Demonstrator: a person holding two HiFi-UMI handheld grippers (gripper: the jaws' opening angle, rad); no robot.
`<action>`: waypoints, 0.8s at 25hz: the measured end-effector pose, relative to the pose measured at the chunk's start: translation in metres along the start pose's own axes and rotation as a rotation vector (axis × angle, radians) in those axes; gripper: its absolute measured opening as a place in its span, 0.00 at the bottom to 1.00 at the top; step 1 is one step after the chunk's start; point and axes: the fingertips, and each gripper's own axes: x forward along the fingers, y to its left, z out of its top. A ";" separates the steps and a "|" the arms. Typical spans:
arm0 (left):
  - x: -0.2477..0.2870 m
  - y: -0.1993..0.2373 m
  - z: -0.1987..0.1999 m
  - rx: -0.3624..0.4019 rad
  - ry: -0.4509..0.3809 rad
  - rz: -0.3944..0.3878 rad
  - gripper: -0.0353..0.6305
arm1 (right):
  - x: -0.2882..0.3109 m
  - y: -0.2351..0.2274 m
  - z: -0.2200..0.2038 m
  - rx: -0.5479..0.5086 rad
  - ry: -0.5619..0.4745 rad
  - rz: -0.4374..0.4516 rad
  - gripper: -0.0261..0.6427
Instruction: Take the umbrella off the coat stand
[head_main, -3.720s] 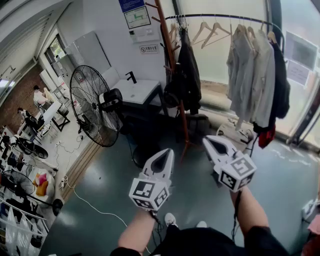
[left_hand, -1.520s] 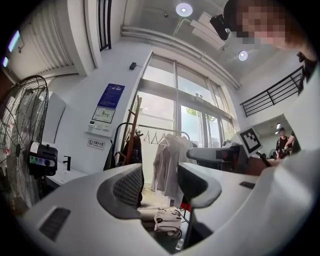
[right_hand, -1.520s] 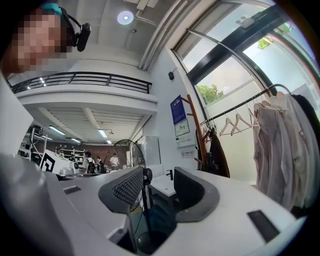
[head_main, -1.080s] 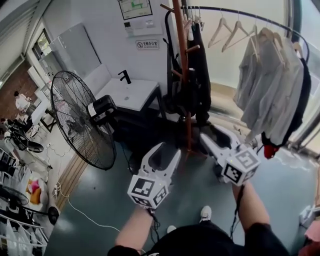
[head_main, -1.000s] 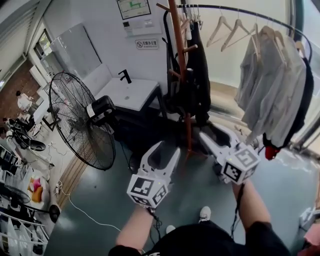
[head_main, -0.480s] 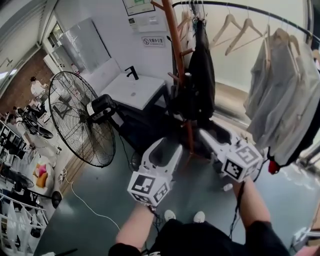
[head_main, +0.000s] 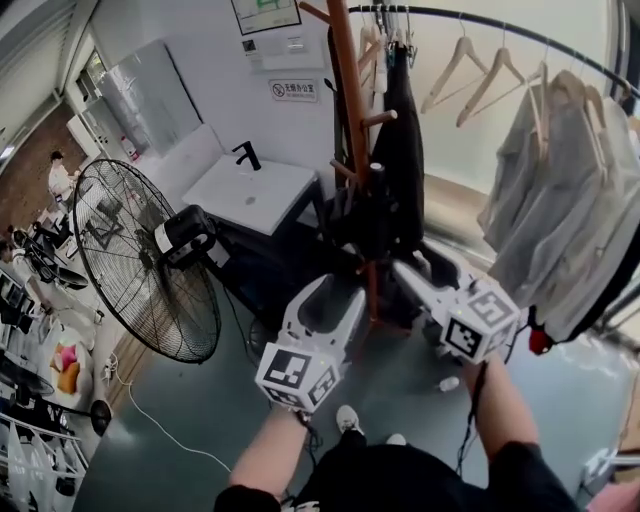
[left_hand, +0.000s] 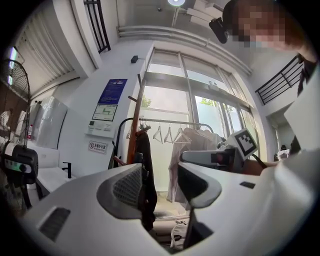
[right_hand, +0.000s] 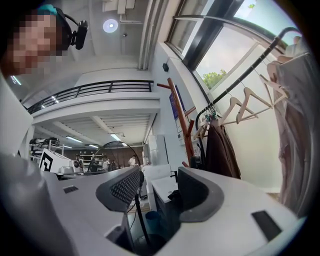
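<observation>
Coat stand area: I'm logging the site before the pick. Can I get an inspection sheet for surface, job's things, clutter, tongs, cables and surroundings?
Surface: grey-green floor.
Job's things: wooden coat stand upright, dark items hanging on it; umbrella not told apart among them.
Clutter: large floor fan, small white object on floor.
Tongs: left gripper open, empty; right gripper opening, empty; both short of the stand.
Cables: white cable on floor near fan.
Surroundings: white sink, clothes rail with shirts.

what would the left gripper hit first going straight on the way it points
Likely the dark coat hanging by the coat stand: it lines up between the left gripper's open jaws, though how far off is unclear.
</observation>
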 end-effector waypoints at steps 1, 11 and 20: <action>0.005 0.008 0.001 -0.002 -0.002 -0.012 0.36 | 0.008 -0.002 0.001 -0.006 0.003 -0.012 0.36; 0.046 0.082 0.005 -0.015 -0.029 -0.114 0.36 | 0.080 -0.026 0.006 -0.043 0.016 -0.122 0.37; 0.068 0.104 -0.001 -0.045 -0.017 -0.133 0.36 | 0.108 -0.054 0.009 -0.042 0.021 -0.165 0.38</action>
